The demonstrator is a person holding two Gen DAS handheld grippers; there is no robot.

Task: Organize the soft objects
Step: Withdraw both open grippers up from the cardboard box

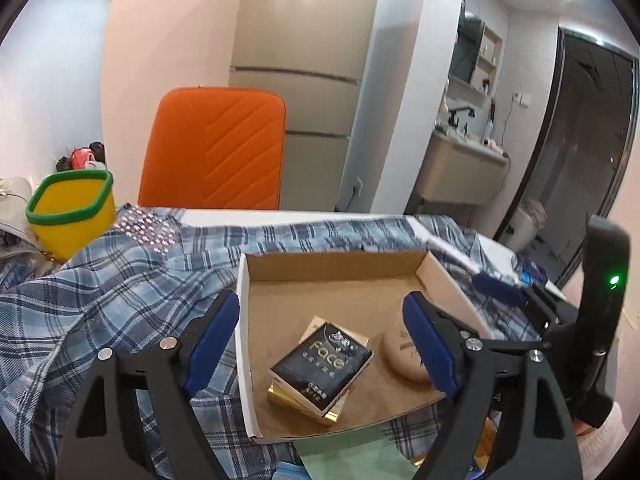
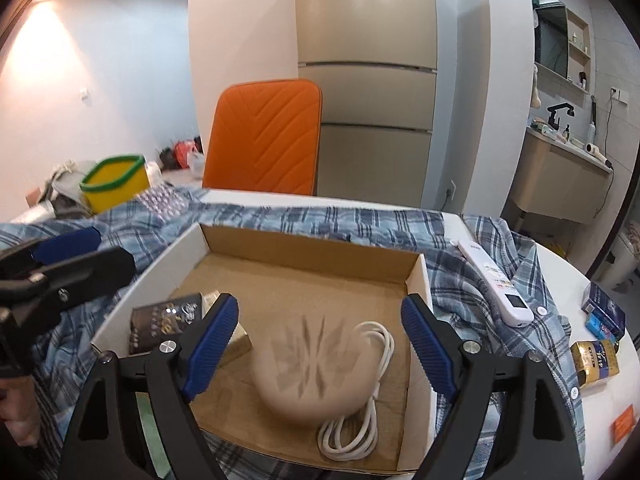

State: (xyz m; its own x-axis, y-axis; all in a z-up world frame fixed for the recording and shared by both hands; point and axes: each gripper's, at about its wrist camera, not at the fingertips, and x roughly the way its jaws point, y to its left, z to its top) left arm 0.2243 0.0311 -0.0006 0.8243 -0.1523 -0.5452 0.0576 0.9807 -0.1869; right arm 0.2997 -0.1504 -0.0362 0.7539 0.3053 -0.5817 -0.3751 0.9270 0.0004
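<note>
A shallow cardboard box (image 1: pixel 336 268) (image 2: pixel 308 246) sits on a blue plaid shirt (image 1: pixel 100 280) (image 2: pixel 360 216). Inside lie a black "Face" packet (image 1: pixel 322 362) (image 2: pixel 160 322) on a gold pack (image 1: pixel 296 400), a beige bun-shaped soft toy (image 1: pixel 400 354) (image 2: pixel 316 364), blurred in the right wrist view, and a coiled white cable (image 2: pixel 356 428). My left gripper (image 1: pixel 320 348) is open above the packets. My right gripper (image 2: pixel 320 344) is open above the bun; nothing is held. The right gripper also shows at the right of the left wrist view (image 1: pixel 504 286).
A yellow bin with a green rim (image 1: pixel 72 212) (image 2: pixel 114 182) stands at the far left. An orange chair (image 1: pixel 216 148) (image 2: pixel 264 140) is behind the table. A white remote (image 2: pixel 496 284) and small packets (image 2: pixel 596 360) lie to the right. A green sheet (image 1: pixel 352 456) lies near the front.
</note>
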